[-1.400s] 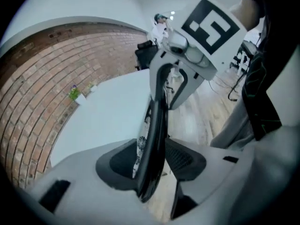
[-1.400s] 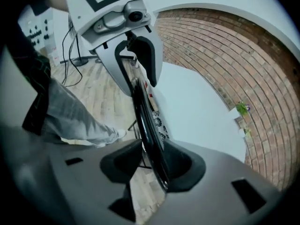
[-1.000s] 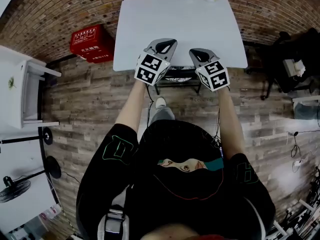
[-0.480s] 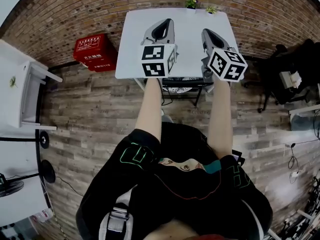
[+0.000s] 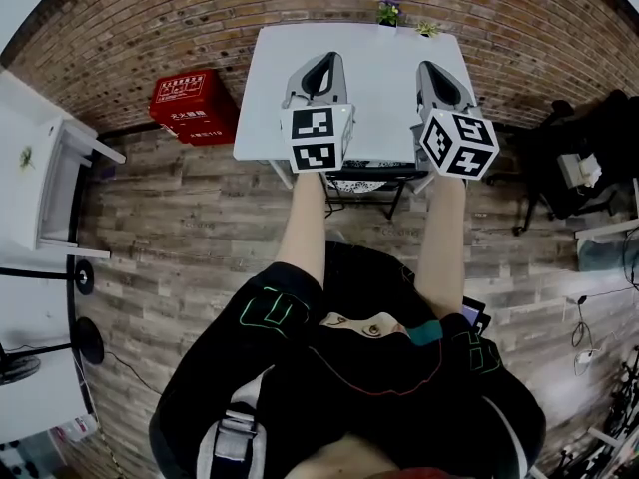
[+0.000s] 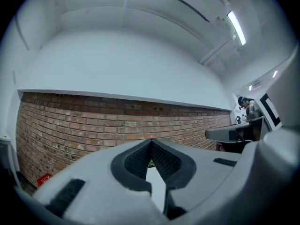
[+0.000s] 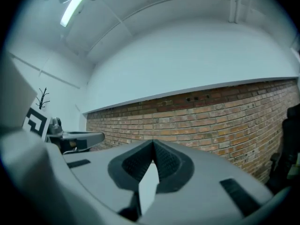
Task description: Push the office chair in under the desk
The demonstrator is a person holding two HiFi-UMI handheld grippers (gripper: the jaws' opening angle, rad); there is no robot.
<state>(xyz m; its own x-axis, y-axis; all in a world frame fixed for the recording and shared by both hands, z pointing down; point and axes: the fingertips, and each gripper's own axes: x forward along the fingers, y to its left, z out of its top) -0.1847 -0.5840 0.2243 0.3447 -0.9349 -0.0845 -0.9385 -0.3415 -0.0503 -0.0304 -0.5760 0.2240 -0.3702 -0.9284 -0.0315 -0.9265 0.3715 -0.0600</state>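
Your left claw [image 5: 323, 64] is pinched fully together and carries nothing. In the left gripper view its two ribbed pads meet in a tight V, with only the brick wall [image 6: 93, 125] ahead of them. Your right claw [image 5: 439, 70] is the same, tips closed on each other and empty, facing that wall. Both point level, side by side and apart from each other. Each shows at the edge of the other's view.

The desk [image 5: 379, 88] lies below both claws, its white top showing under and between them. The office chair [image 5: 369, 176] is lower again and back from the claw tips, toward you. It sits under the desk's near edge, in the gap between your forearms [image 5: 305, 223]. Only a dark frame, a pale patch and a couple of legs show there. It looks tucked in, though from this steep angle you can't be sure how far under it goes. Neither claw is on it.

Beyond the claw tips, at the desk's far edge by the wall, stand two small potted plants [image 5: 387, 11]. Off to the left of your left claw, down on the wooden floor [image 5: 180, 228] against the wall, sits a red box [image 5: 195, 108].
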